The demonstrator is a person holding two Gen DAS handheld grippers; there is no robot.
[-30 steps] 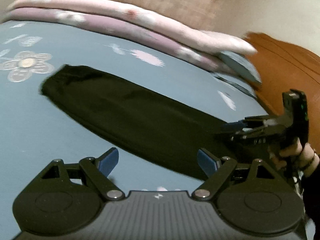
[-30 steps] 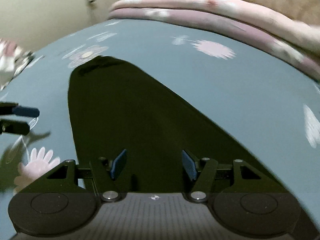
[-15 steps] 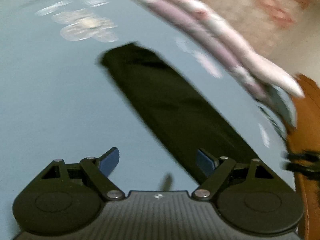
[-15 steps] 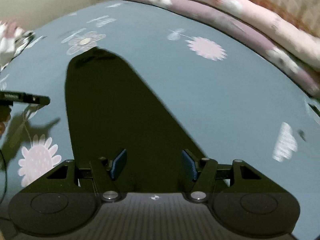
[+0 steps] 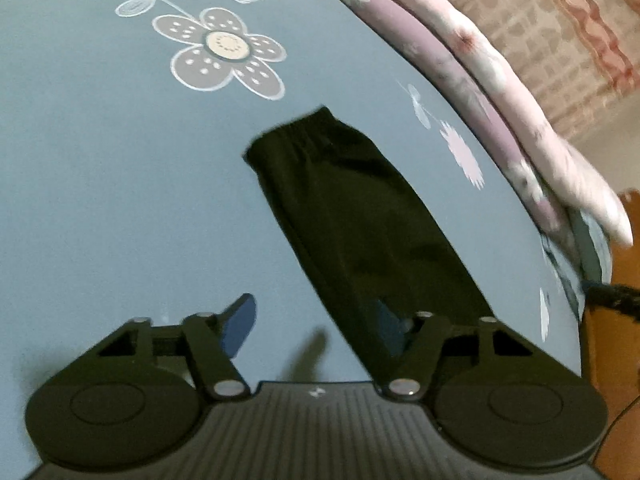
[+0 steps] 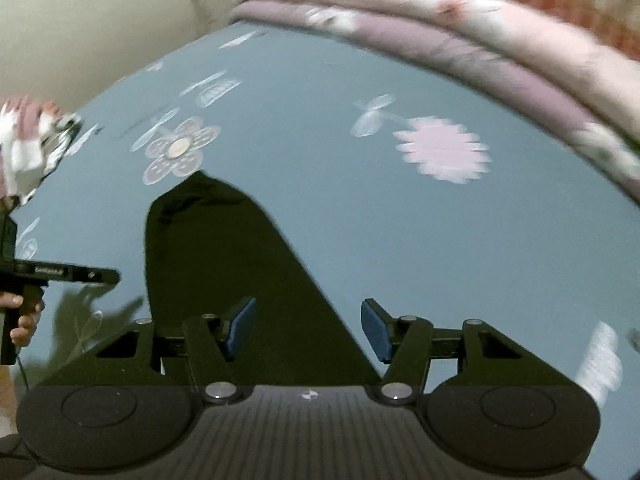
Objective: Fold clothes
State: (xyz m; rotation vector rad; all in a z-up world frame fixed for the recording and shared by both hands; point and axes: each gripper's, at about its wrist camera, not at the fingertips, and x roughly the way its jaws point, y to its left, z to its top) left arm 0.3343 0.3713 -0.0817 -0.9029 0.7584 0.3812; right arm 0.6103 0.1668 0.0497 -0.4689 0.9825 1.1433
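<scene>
From the left wrist, the left gripper (image 5: 314, 322) has its fingers apart and closing, nothing pressed between them. The black garment (image 5: 352, 216) lies flat on the blue flowered sheet (image 5: 100, 200), its near end passing behind the right-hand finger and its gathered end far ahead. Only here is an orange-brown surface (image 5: 616, 340) visible off the right-hand finger.

From the right wrist, the right gripper (image 6: 308, 328) also stands apart and closing; the garment fills the gap, but the pads do not visibly press it. Only this view shows the hand (image 6: 22, 320) gripping the left gripper's handle, and folded pink bedding (image 6: 460, 28) beyond the fingers.
</scene>
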